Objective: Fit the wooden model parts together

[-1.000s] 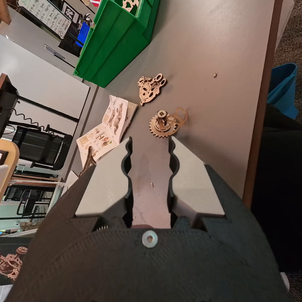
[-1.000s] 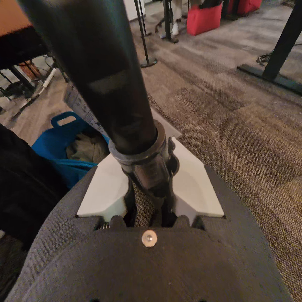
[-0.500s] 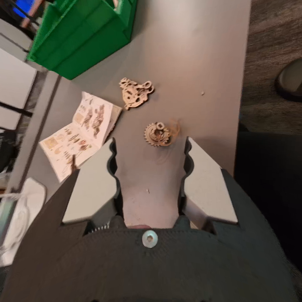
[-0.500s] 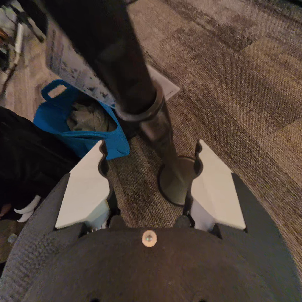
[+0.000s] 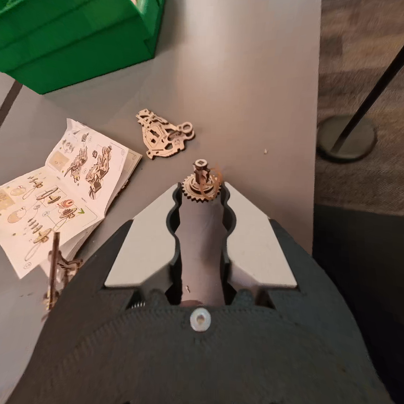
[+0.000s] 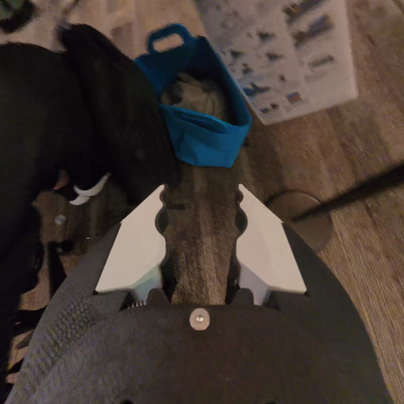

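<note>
A wooden gear assembly (image 5: pixel 200 189) with an upright square-holed hub and a loose rubber band stands on the grey table (image 5: pixel 240 76). My left gripper (image 5: pixel 201 190) has its fingertips on both sides of the gear's rim, closed onto it at the very tips. A flat wooden cut-out part (image 5: pixel 166 136) lies just beyond, up and to the left. Another wooden piece with a dark rod (image 5: pixel 54 262) shows at the left, partly hidden by the gripper body. My right gripper (image 6: pixel 200 192) is open and empty, down over the carpet, away from the table.
An open instruction booklet (image 5: pixel 65 196) lies left of the gear. A green bin (image 5: pixel 76 39) stands at the far left. The table edge runs down the right, with a round stand base (image 5: pixel 347 140) on the floor. The right wrist view shows a blue bag (image 6: pixel 196 135), a person's dark clothing (image 6: pixel 76 109) and a printed sheet (image 6: pixel 284 54). The left gripper's tips are roughly 50 centimetres from the right gripper's.
My left gripper opened wide, moved forward to the gear and closed its tips on it. My right gripper let go of the dark pole, opened, and swung toward the blue bag.
</note>
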Demonstrator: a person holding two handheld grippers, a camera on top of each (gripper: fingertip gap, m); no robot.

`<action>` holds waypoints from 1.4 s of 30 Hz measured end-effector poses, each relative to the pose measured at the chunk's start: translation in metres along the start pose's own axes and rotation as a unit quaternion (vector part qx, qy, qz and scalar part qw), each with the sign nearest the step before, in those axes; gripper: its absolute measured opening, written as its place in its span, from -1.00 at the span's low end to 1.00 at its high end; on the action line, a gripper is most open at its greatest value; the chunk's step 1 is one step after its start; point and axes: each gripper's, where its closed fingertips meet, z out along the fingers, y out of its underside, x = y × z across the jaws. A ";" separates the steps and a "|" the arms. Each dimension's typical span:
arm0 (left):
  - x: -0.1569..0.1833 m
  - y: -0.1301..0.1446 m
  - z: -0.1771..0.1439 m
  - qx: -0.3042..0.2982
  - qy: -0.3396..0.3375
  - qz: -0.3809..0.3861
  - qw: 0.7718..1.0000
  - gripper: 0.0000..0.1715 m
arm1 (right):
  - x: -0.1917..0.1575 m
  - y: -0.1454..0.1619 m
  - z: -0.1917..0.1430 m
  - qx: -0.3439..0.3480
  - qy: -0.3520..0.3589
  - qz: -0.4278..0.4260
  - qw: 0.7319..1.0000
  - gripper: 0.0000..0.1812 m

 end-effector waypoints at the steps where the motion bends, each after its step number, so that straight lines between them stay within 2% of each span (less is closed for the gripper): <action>1: -0.002 -0.006 -0.004 0.021 0.008 -0.027 0.999 -0.61 | -0.025 -0.018 0.005 0.014 -0.029 -0.020 0.999 -0.32; 3: -0.004 -0.025 -0.019 0.085 0.049 -0.115 0.988 -0.61 | -0.081 -0.058 0.016 0.036 -0.084 -0.086 0.992 -0.30; 4: -0.006 -0.039 -0.030 0.133 0.083 -0.173 0.972 -0.61 | -0.111 -0.082 0.020 0.056 -0.110 -0.129 0.984 -0.29; 5: -0.009 -0.052 -0.045 0.184 0.121 -0.236 0.946 -0.61 | -0.140 -0.108 0.023 0.081 -0.128 -0.174 0.973 -0.27; 8: -0.020 -0.085 -0.093 0.318 0.243 -0.396 0.827 -0.62 | -0.226 -0.187 0.029 0.159 -0.179 -0.291 0.926 -0.21; 10: -0.025 -0.094 -0.122 0.374 0.293 -0.444 0.760 -0.62 | -0.280 -0.231 0.031 0.206 -0.215 -0.350 0.888 -0.18; 11: -0.026 -0.098 -0.135 0.393 0.310 -0.455 0.736 -0.62 | -0.303 -0.249 0.032 0.226 -0.224 -0.378 0.869 -0.21; 13: -0.026 -0.102 -0.158 0.429 0.328 -0.467 0.701 -0.62 | -0.342 -0.280 0.036 0.262 -0.230 -0.420 0.838 -0.25; 15: -0.026 -0.104 -0.178 0.459 0.338 -0.473 0.672 -0.62 | -0.373 -0.302 0.042 0.280 -0.242 -0.434 0.822 -0.35; 18: -0.028 -0.101 -0.196 0.487 0.334 -0.486 0.644 -0.61 | -0.411 -0.323 0.049 0.297 -0.264 -0.425 0.813 -0.49; 21: -0.028 -0.096 -0.205 0.502 0.323 -0.493 0.633 -0.61 | -0.436 -0.335 0.054 0.307 -0.271 -0.421 0.810 -0.59; 27: -0.031 -0.089 -0.215 0.523 0.320 -0.509 0.604 -0.61 | -0.466 -0.344 0.054 0.318 -0.288 -0.412 0.804 -0.66; 31: -0.035 -0.082 -0.218 0.535 0.321 -0.519 0.584 -0.61 | -0.471 -0.351 0.059 0.318 -0.275 -0.404 0.812 -0.89; 32: -0.036 -0.080 -0.219 0.537 0.321 -0.522 0.580 -0.61 | -0.473 -0.350 0.060 0.315 -0.280 -0.402 0.813 -0.89; 42: -0.047 -0.058 -0.224 0.547 0.298 -0.531 0.574 -0.61 | -0.490 -0.345 0.074 0.284 -0.336 -0.382 0.813 -0.94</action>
